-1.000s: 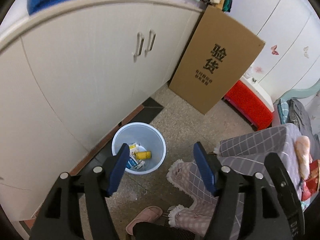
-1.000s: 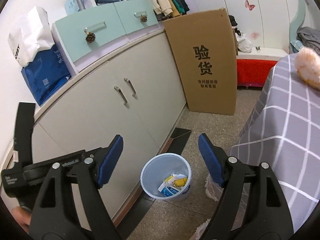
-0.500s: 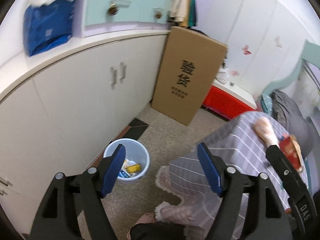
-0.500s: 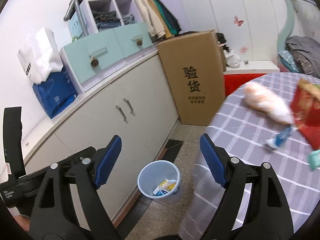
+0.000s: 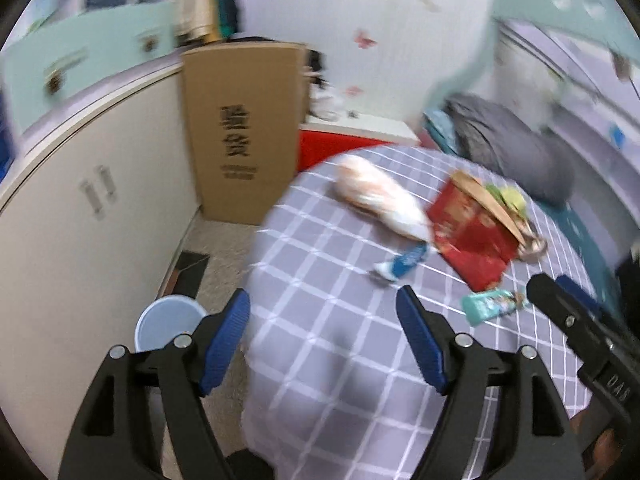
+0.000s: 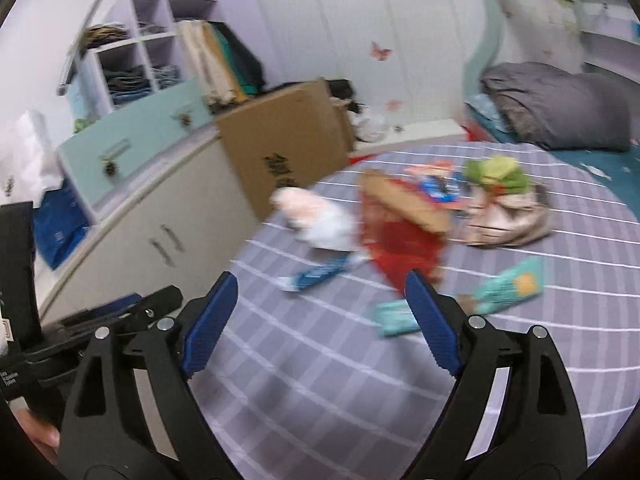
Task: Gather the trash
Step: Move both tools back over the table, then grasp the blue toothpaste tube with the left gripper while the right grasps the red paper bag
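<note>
Trash lies on the round table with a grey checked cloth (image 5: 320, 320): a blue wrapper (image 5: 404, 263) (image 6: 320, 274), a teal packet (image 5: 492, 304) (image 6: 394, 316), a second teal packet (image 6: 510, 286), a red bag (image 5: 472, 236) (image 6: 400, 240), and a pink-white bag (image 5: 380, 196) (image 6: 316, 216). The light blue trash bin (image 5: 168, 320) stands on the floor left of the table. My left gripper (image 5: 324, 336) is open and empty above the table's near edge. My right gripper (image 6: 320, 320) is open and empty above the table. Both views are blurred.
A crumpled beige bag with green stuff (image 6: 504, 208) lies at the table's far side. A cardboard box (image 5: 240, 128) leans on white cabinets (image 5: 80, 220). A red box (image 5: 332, 148) and a bed with grey bedding (image 6: 560, 108) are behind.
Both grippers have swung up and to the right, from the bin on the floor to the table top. The trash on the table has come into view. Both stay open.
</note>
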Demonstrator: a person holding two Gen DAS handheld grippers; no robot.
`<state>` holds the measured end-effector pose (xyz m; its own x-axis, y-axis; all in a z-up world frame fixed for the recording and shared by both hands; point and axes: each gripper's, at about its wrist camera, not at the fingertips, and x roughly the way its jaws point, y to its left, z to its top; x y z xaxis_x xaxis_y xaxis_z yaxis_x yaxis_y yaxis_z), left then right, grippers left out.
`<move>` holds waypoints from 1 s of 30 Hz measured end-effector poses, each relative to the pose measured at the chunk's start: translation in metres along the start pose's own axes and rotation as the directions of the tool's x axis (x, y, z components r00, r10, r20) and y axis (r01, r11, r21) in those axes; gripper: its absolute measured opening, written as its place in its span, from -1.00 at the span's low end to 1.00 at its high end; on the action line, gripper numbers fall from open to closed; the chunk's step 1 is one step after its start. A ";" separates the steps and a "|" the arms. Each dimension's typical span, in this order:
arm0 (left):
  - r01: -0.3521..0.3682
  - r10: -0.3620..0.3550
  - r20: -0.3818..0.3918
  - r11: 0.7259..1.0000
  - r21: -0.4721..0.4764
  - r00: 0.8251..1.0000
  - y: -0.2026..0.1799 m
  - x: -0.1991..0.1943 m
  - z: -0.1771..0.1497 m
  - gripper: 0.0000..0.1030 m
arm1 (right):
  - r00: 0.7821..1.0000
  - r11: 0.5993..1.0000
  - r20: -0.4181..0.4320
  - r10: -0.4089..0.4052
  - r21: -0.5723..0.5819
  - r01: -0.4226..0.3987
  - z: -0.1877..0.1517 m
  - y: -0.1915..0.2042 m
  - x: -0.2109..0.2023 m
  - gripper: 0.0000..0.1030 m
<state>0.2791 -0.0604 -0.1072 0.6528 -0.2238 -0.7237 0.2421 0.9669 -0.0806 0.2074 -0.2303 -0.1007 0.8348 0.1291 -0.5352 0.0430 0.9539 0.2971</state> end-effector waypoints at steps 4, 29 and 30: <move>-0.014 0.018 -0.042 0.995 0.094 0.999 -0.027 0.027 0.006 0.43 | 0.997 0.998 -0.036 -0.067 0.006 0.068 0.006 -0.036 0.004 0.65; 0.054 -0.037 -0.095 0.980 0.190 0.995 -0.046 0.066 0.014 -0.75 | 0.983 0.992 -0.152 -0.101 -0.090 0.088 0.042 -0.059 0.070 0.68; 0.054 -0.038 -0.091 0.983 0.173 0.995 -0.041 0.063 0.013 -0.75 | 0.982 0.992 -0.161 -0.095 -0.099 0.080 0.043 -0.056 0.076 0.68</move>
<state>0.3196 -0.1160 -0.1402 0.5748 -0.2485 -0.7797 0.3973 0.9177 0.0005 0.2919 -0.2858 -0.1235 0.7277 0.0798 -0.6813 0.0549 0.9832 0.1739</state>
